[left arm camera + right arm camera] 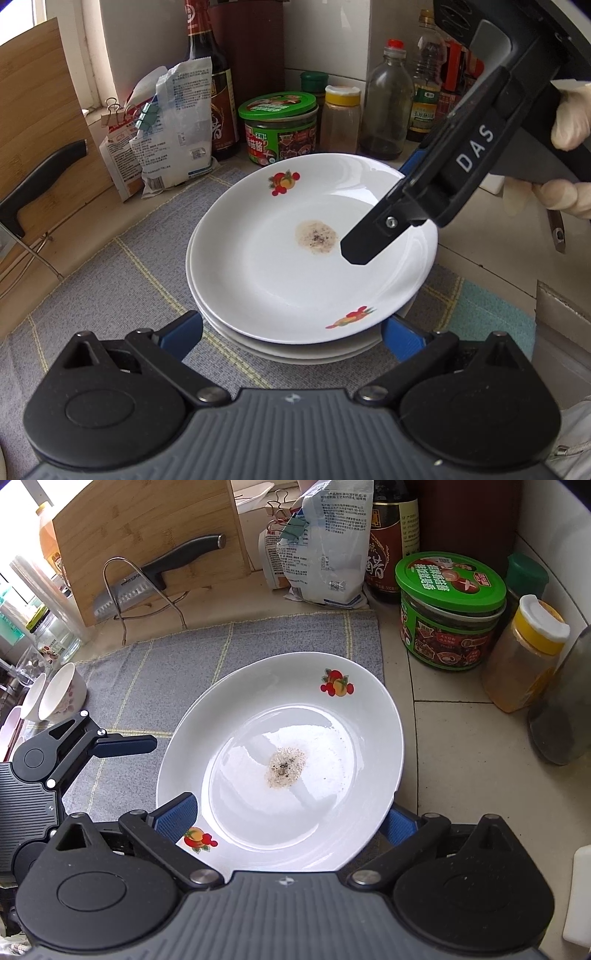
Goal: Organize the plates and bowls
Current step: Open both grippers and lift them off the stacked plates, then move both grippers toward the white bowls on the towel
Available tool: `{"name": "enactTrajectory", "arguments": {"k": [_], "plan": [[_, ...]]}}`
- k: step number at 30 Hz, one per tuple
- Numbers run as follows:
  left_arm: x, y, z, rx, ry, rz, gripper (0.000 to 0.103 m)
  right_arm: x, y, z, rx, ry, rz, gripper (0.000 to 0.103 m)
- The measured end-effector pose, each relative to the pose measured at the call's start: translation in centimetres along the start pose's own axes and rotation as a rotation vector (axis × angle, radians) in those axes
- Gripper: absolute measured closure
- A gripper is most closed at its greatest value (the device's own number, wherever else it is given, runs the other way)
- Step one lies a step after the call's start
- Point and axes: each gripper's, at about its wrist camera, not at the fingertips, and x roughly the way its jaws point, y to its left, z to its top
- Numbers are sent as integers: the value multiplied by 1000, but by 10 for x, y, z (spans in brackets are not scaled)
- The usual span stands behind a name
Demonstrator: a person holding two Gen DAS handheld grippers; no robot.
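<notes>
Lower plates mostly hidden under top plate – count unclear; bowls left edge, partly cut off.

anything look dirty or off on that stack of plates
Yes: the top plate of the stack has a brownish, speckled patch of residue at its centre, so a soiled plate sits on the others. Nothing looks chipped or spilled beyond that.

both grippers angled downward, jaws spread wide: left gripper and right gripper; gloved hand gripping the right's handle.
</notes>
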Motion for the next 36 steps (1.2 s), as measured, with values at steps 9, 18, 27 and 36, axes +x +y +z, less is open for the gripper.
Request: {"name": "enactTrajectory", "arguments": {"k": [9,18,27,36], "plan": [[-25,-5,-4,-8,-75,41,1,0,9,-6,-76,22,-63,0],[-47,2,-7,-131,-149,142,1,-21,23,-12,-192,-103,-132,0],[-74,9,-23,-292,-209,323,1,-30,49,-13,-337,-250,-114,0],[-106,30,-69,-373,-238,412,1,-18,106,-22,-449,-339,-47,0]]}}
